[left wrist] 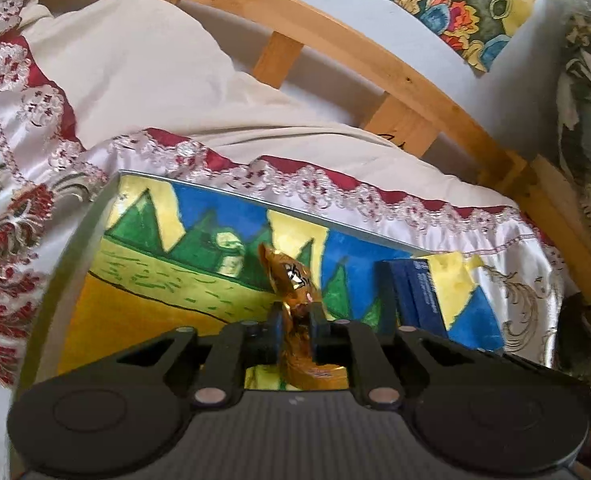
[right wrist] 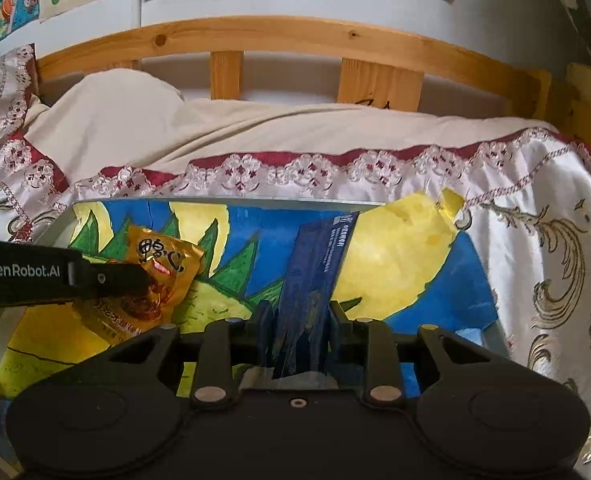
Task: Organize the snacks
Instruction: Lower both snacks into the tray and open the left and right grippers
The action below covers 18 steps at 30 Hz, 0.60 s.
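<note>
A: Status of the left tongs [left wrist: 295, 312]?

B: Closed down to the thickness of the orange snack packet [left wrist: 291, 280]. It is gripped near one end, held upright, the rest of the pouch standing ahead of the fingertips. From the right wrist view the same packet [right wrist: 159, 276] is seen pinched at its middle, off to the left of the right tongs.

A: And the right tongs [right wrist: 295, 312]?

B: Clamped narrow on the dark blue packet [right wrist: 315, 276]. Gripped low, long axis pointing forward and up. In the left view it [left wrist: 411, 296] is seen just to the right of the left tongs.

A: Over what?

B: Both packets are held over the painted board [right wrist: 395, 272], framed by a pale tray rim [right wrist: 223, 200]; whether either one is touching it cannot be told. Beyond that, embroidered bedspread [right wrist: 535, 220] and wooden headboard [right wrist: 295, 36].

A: Why end-on grips?

B: Likely so flat pouches can be stood or laid side by side without being crushed; thin foil is better gripped at the seam.

A: Progress?

B: Judged mid-task: two snacks in hand, none seen placed.
</note>
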Each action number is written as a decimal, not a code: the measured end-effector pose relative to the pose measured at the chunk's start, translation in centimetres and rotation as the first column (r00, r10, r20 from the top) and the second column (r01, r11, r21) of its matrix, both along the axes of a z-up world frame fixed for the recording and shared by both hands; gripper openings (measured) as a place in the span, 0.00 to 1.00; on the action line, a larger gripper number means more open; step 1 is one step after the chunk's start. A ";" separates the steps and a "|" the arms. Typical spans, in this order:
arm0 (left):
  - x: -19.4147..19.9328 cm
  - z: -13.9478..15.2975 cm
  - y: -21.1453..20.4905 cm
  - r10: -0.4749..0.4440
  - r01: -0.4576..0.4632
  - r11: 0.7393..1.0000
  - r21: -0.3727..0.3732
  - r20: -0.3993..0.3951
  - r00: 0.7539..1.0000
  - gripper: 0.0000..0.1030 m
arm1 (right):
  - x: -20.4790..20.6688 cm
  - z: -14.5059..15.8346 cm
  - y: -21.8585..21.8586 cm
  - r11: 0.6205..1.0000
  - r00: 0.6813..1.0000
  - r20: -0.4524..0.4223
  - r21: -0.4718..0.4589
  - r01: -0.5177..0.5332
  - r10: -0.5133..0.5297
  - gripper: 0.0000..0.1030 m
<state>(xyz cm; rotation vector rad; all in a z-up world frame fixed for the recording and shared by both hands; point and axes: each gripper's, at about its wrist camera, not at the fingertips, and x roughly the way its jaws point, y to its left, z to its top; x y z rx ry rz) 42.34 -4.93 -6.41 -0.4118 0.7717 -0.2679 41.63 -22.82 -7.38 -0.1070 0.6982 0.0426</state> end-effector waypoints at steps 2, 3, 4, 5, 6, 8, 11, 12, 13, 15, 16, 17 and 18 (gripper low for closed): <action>0.1 -0.1 0.3 0.008 -0.008 1.000 0.014 -0.001 1.000 0.25 | 0.1 -0.1 0.2 1.000 1.000 -0.009 -0.001 0.005 -0.005 0.31; 0.0 -0.1 0.5 0.010 -0.010 1.000 0.019 -0.001 1.000 0.34 | 0.1 -0.1 0.2 1.000 1.000 -0.011 0.002 0.006 -0.006 0.31; 0.0 -0.2 0.8 0.015 -0.015 1.000 0.024 -0.001 1.000 0.41 | 0.1 -0.1 0.2 1.000 1.000 -0.011 0.006 0.007 -0.007 0.34; 0.0 -0.2 1.0 0.020 -0.020 0.999 0.033 0.001 1.000 0.45 | 0.1 -0.1 0.2 1.000 1.000 -0.013 0.010 0.008 -0.008 0.36; -0.1 -0.2 1.3 0.022 -0.022 0.999 0.040 0.004 1.000 0.51 | 0.1 0.0 0.3 1.000 1.000 -0.012 0.011 0.010 -0.009 0.42; -0.2 -0.1 2.0 0.026 -0.026 0.998 0.050 0.008 1.000 0.60 | -0.1 0.1 0.6 1.000 1.000 -0.003 0.012 0.007 -0.007 0.51; -0.7 0.1 3.2 0.036 -0.037 0.998 0.055 0.024 0.999 0.72 | -0.6 0.4 1.0 0.999 1.000 0.022 0.037 0.013 -0.014 0.69; -0.8 0.2 3.7 0.040 -0.042 0.998 0.057 0.027 0.999 0.73 | -0.8 0.6 1.3 0.999 0.999 0.033 0.048 0.011 -0.013 0.77; -0.9 0.3 4.1 0.045 -0.047 0.997 0.055 0.028 0.999 0.74 | -1.0 0.7 1.5 0.998 0.999 0.044 0.056 0.015 -0.017 0.80; -0.9 0.6 5.0 0.060 -0.062 0.997 0.045 0.031 0.998 0.77 | -1.4 0.9 2.1 0.997 0.998 0.063 0.071 0.018 -0.023 0.83; -0.9 0.8 5.3 0.071 -0.072 0.996 0.047 0.036 0.997 0.81 | -1.5 1.0 2.3 0.997 0.997 0.067 0.079 0.021 -0.026 0.84; -1.0 1.0 5.7 0.089 -0.091 0.995 0.051 0.042 0.995 0.82 | -1.6 1.2 2.7 0.995 0.997 0.072 0.097 0.027 -0.034 0.84; -1.1 1.1 6.2 0.105 -0.107 0.993 0.049 0.047 0.993 0.82 | -1.6 1.3 2.9 0.992 0.996 0.074 0.124 0.033 -0.042 0.87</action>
